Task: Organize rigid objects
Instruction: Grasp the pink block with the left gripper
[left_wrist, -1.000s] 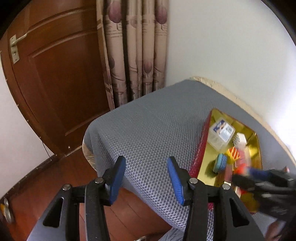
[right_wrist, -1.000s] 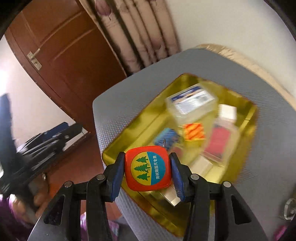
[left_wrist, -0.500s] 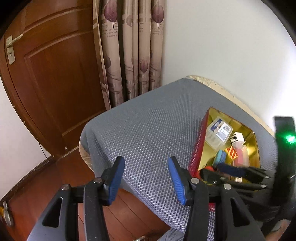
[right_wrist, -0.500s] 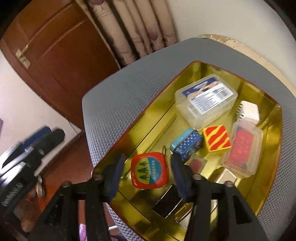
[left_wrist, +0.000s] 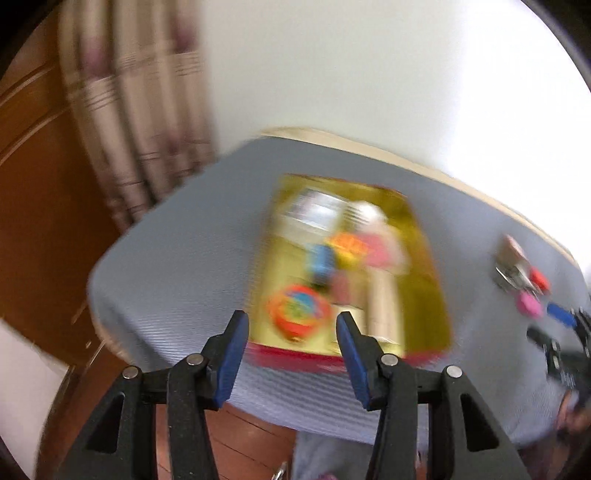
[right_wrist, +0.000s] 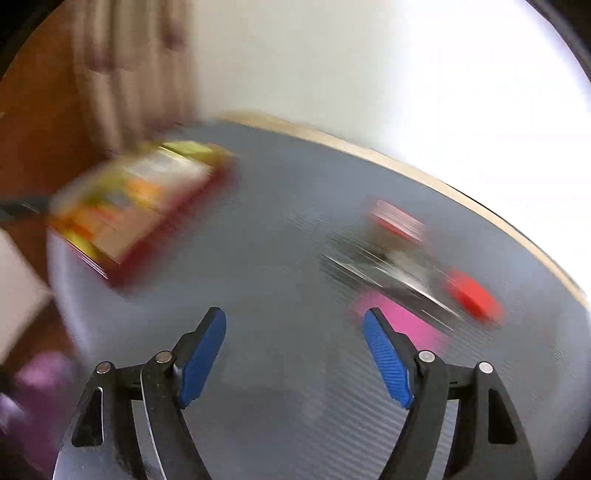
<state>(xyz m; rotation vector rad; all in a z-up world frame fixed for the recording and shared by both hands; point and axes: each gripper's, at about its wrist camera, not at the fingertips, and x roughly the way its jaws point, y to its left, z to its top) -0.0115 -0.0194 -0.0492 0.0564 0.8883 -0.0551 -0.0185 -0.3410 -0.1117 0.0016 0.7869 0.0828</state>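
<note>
While both views are blurring, the right gripper (right_wrist: 293, 354) is standing released with nothing between its jaws, which have just been opening, above the grey mat (right_wrist: 280, 266) near a pink item (right_wrist: 402, 321) and a red item (right_wrist: 472, 295). The left gripper (left_wrist: 291, 345) is likewise gaping empty. The red tape measure (left_wrist: 297, 310) is lying in the gold tray (left_wrist: 428, 280).

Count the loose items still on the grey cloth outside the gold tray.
3 or so: a pink piece, a red piece and a pale red-topped box around a metallic clutter. Blur may hide more.
</note>
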